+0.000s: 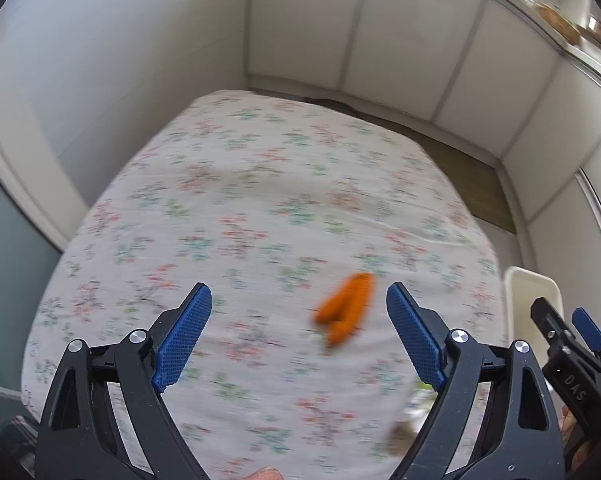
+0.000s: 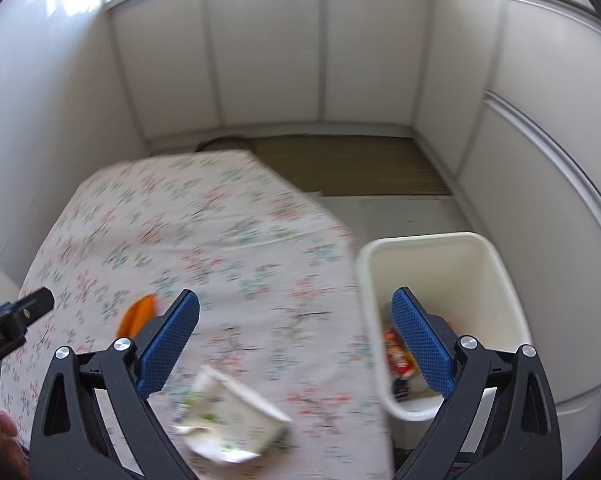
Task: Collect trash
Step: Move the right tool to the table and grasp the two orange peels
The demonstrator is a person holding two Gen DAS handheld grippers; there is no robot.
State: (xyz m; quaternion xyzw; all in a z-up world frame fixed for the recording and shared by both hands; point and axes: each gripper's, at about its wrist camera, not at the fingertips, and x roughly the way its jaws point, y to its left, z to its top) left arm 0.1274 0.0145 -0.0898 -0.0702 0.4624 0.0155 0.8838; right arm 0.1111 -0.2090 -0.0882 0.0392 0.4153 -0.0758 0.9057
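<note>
We hold the left gripper (image 1: pixel 299 300) spread above the table (image 1: pixel 240 200); the orange wrapper (image 1: pixel 346 307) lies between its fingers, long axis pointing away toward the far right corner. Our right gripper (image 2: pixel 295 308), also spread and empty, hovers over a crushed cup (image 2: pixel 232 416) near the right edge, beside the bin (image 2: pixel 440 248).

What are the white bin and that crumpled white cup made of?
The bin looks like smooth, slightly glossy plastic, with thin moulded walls and rounded corners. The cup seems to be printed paper or thin plastic, given its creases, but blur leaves that open.
</note>
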